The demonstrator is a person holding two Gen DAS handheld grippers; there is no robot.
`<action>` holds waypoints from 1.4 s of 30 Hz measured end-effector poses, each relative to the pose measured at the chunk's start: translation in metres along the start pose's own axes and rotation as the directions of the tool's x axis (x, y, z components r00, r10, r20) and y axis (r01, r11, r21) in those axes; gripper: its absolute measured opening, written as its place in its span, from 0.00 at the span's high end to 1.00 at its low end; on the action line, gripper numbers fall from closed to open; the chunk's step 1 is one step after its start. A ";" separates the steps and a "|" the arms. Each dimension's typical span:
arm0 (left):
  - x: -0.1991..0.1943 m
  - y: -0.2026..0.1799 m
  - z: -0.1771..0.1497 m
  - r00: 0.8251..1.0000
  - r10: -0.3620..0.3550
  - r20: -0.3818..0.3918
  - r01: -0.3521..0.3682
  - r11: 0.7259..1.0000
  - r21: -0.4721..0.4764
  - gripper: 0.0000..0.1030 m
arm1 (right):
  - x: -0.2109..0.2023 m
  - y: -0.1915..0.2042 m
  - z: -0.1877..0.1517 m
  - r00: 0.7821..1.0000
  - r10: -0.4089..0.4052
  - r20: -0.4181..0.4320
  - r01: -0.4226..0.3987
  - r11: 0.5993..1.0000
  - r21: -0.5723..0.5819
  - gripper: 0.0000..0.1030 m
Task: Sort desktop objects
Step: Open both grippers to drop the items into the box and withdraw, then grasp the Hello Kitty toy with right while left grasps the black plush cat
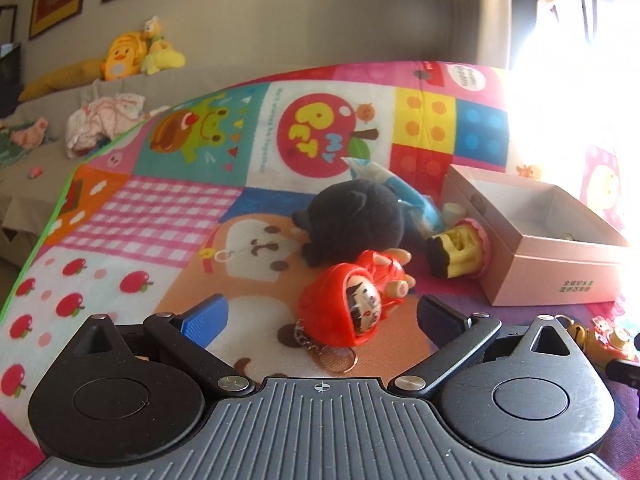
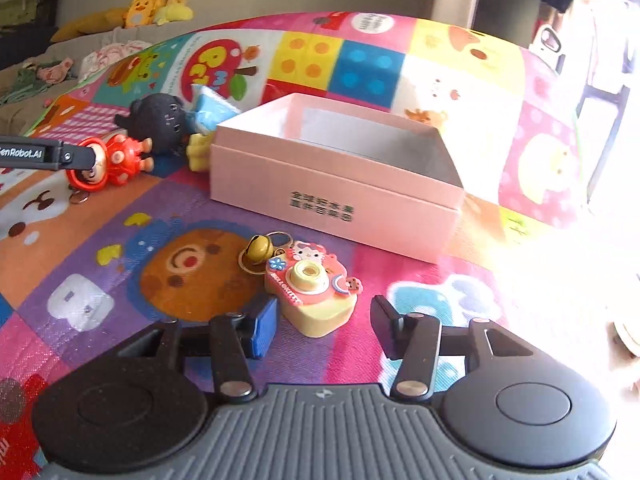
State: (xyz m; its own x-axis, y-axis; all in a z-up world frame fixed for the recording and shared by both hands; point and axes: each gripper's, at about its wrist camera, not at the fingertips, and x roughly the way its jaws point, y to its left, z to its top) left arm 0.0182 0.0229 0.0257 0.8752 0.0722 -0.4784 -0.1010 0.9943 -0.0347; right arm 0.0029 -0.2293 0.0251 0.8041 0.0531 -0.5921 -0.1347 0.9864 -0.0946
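The red doll keychain (image 1: pixel 358 300) is glossy plastic with a metal chain; behind it lies a matt, fuzzy black plush (image 1: pixel 356 220). The pink box (image 2: pixel 336 184) is smooth matt cardboard. Before it, the camera toy (image 2: pixel 312 296) looks rubbery, beside a shiny metal bell (image 2: pixel 260 249).

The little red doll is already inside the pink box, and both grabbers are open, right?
Not quite. The red doll is not in the pink box; it lies on the colourful mat beside the box, in front of the open left gripper, as the left wrist view shows. The right gripper is open too, by the toy camera.
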 end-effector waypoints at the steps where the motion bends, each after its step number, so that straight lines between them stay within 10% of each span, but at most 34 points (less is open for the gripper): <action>1: 0.001 -0.008 0.003 1.000 0.002 0.002 -0.002 1.000 0.029 0.00 | -0.001 -0.005 0.000 1.000 -0.002 0.009 0.002 0.999 0.034 0.38; 9: 0.014 -0.020 -0.001 0.993 0.098 -0.067 -0.086 0.982 0.168 0.00 | -0.008 -0.014 -0.003 0.997 -0.010 0.073 0.004 0.996 0.091 0.02; 14: 0.015 -0.004 -0.001 0.986 0.125 -0.110 -0.105 0.980 0.167 0.00 | -0.008 -0.013 -0.003 0.998 0.003 0.068 -0.009 0.996 0.084 0.00; 20: 0.017 0.001 0.025 0.992 -0.039 -0.122 0.046 0.998 0.051 0.00 | -0.005 -0.011 -0.002 0.999 -0.001 0.043 -0.002 0.997 0.082 0.00; 30: 0.112 -0.021 0.085 0.974 -0.059 -0.217 0.091 0.986 0.141 0.00 | 0.001 -0.014 -0.002 1.000 0.001 0.008 -0.002 0.995 0.101 0.00; 33: 0.120 -0.027 0.081 0.978 -0.019 -0.207 0.061 0.978 0.198 0.19 | 0.004 -0.017 -0.002 1.000 0.011 -0.003 -0.010 0.992 0.122 0.00; 38: 0.082 -0.025 0.084 0.992 -0.030 -0.126 0.053 0.980 0.191 0.24 | 0.005 -0.019 -0.002 1.000 0.016 -0.008 -0.015 0.990 0.138 0.00; 42: 0.000 -0.038 0.086 0.969 -0.246 0.001 0.242 0.955 0.169 0.24 | 0.006 -0.019 -0.002 1.000 0.013 -0.013 -0.011 0.990 0.141 0.00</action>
State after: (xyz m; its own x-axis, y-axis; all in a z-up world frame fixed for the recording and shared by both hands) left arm 0.0625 -0.0077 0.1030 0.8738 -0.1744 -0.4540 0.1955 0.9807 -0.0007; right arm 0.0090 -0.2478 0.0219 0.7950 0.0636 -0.6033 -0.0605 0.9978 0.0255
